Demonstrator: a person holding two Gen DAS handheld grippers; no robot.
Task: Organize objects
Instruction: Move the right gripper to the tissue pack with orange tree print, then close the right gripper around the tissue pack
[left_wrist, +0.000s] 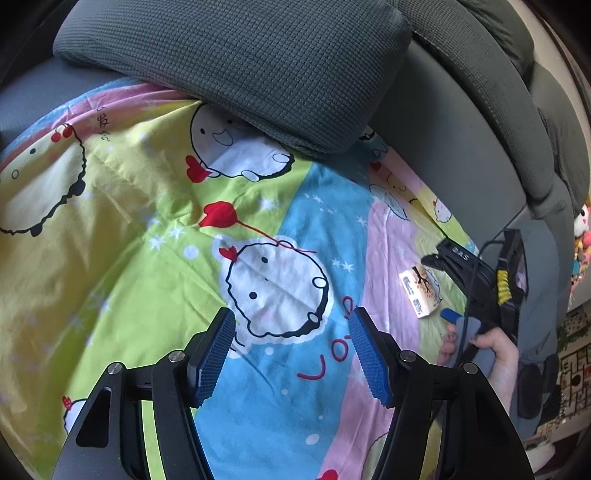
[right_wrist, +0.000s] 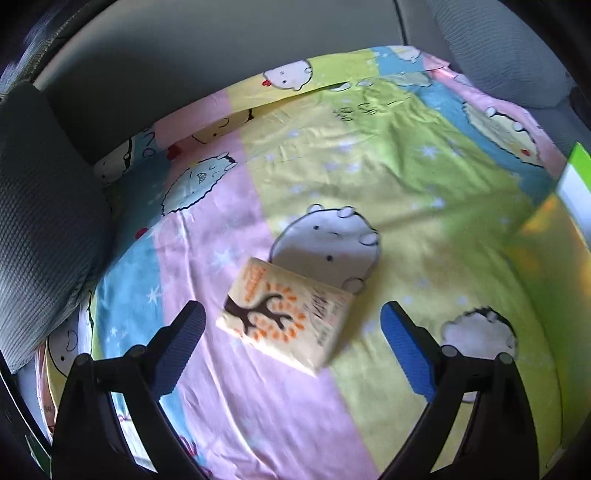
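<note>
The tissue pack (right_wrist: 286, 314) lies flat on the cartoon blanket (right_wrist: 369, 166), in the lower middle of the right wrist view. The right hand-held gripper (right_wrist: 293, 343) is wide and empty, with the pack lying diagonally beyond its fingertips. I think it should turn to square its pads with the pack's long sides, then descend. The left hand-held gripper (left_wrist: 291, 354) is half open, holding nothing.

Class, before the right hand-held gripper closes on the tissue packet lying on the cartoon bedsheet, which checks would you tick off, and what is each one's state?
1. Right hand-held gripper open: ok.
2. Small cream tissue packet with orange tree print between its blue pads: ok.
3. Packet lying flat on the pastel cartoon bedsheet: ok.
4. Pads touching packet: not ok.
5. Left hand-held gripper empty, clear of packet: ok.
6. Where the packet belongs: cannot tell.
</note>
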